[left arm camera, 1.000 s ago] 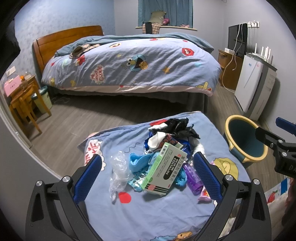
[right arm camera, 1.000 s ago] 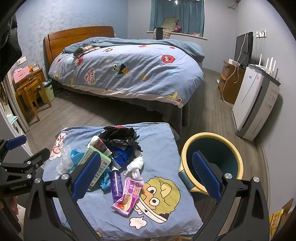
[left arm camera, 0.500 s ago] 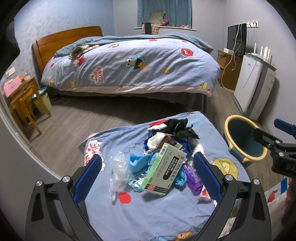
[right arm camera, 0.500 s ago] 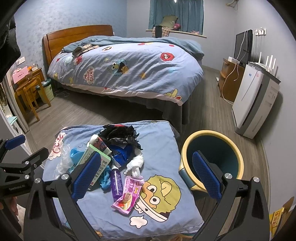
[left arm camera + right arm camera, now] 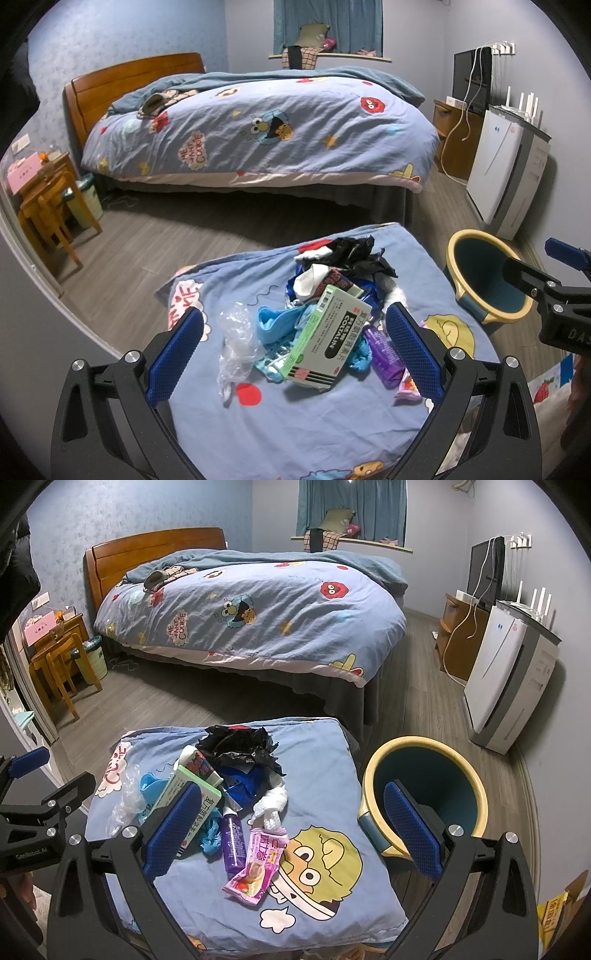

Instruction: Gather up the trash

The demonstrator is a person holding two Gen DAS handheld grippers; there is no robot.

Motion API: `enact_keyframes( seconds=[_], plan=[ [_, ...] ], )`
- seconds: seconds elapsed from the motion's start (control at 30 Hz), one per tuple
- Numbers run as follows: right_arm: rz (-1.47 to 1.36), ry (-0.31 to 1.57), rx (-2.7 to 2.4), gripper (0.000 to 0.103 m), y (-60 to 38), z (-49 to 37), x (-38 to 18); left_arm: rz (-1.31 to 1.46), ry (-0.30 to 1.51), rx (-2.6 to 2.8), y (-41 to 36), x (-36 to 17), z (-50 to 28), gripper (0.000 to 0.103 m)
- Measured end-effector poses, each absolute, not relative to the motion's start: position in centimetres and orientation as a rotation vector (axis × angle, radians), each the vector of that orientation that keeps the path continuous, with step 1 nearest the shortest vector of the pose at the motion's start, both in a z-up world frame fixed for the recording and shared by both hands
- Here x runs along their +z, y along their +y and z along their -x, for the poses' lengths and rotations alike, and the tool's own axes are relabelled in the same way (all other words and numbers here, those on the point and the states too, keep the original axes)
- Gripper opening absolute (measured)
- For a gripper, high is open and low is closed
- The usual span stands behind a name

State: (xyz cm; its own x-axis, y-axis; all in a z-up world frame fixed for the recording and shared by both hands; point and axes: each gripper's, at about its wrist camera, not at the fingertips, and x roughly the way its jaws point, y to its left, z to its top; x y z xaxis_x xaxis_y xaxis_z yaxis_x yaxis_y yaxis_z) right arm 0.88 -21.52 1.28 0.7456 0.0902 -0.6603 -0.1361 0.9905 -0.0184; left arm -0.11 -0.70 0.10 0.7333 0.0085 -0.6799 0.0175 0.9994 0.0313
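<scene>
A heap of trash lies on a low surface draped in a blue cartoon cloth [image 5: 295,417] [image 5: 317,760]. It holds a green-and-white box [image 5: 327,338] [image 5: 184,794], a purple bottle [image 5: 232,840] [image 5: 384,352], a pink snack wrapper [image 5: 255,871], clear crumpled plastic [image 5: 236,339], a black plastic bag [image 5: 240,744] [image 5: 354,253] and white tissue [image 5: 273,803]. A yellow-rimmed teal bin [image 5: 424,797] [image 5: 487,277] stands on the floor to the right. My left gripper [image 5: 293,358] hangs open above the box. My right gripper [image 5: 291,829] is open over the wrapper, with nothing held.
A large bed [image 5: 251,613] with a matching blue duvet fills the back of the room. A white air purifier [image 5: 513,686] and a wooden cabinet stand along the right wall. A wooden stool and desk [image 5: 48,199] sit at the left. Wood floor lies between bed and cloth.
Both grippers have shifted only slightly; the views drifted a little. Nothing was picked up or let go.
</scene>
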Motion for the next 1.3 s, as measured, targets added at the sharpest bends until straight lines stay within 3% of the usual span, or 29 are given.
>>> enact_keyframes(
  seconds=[0.87,1.3],
  plan=[
    [0.04,0.755,0.1,0.097,-21.6,-0.8,0.0,-0.04,0.746,-0.004,-0.7,0.1,0.1,0.098],
    [-0.156,1.018,0.074,0.097,-24.5,-4.6,-4.1,0.028,0.796,0.031,2.3,-1.2,-2.7,0.098]
  ],
)
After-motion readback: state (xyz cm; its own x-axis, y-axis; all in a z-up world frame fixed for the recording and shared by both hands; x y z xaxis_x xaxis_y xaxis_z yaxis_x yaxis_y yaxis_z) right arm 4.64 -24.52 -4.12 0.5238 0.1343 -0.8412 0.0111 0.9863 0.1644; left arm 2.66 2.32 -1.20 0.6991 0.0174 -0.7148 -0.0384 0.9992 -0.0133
